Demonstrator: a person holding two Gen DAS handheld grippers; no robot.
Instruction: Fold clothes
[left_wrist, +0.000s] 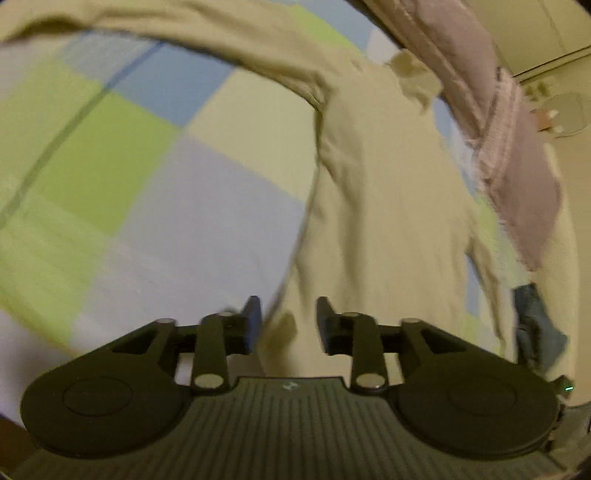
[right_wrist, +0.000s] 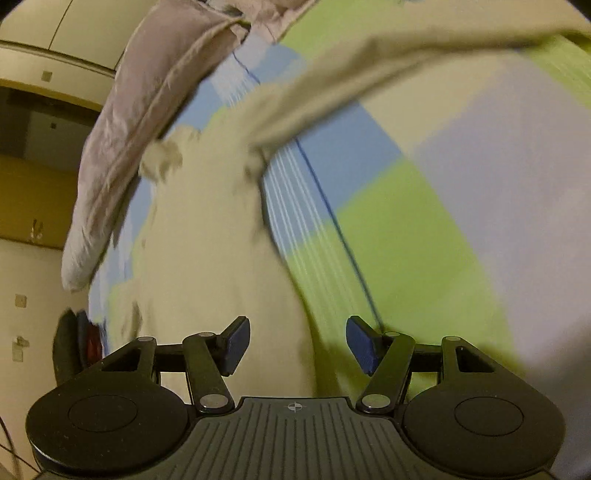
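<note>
Both tongs, left tongs (left_wrist: 286, 321) and right tongs (right_wrist: 297, 345), stand spread and pinch nothing. Just beyond them the cream long-sleeved top (left_wrist: 388, 206) lies flat on the checked bedsheet (left_wrist: 110, 147); soft, light, floppy, probably best taken at hem corners or sleeve cuffs.

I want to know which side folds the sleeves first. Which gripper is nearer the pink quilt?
Hard to call: both look about equally far. The left gripper sees the pink quilt at its upper right; the right gripper sees it at upper left. Both hover open over the beige shirt.
</note>
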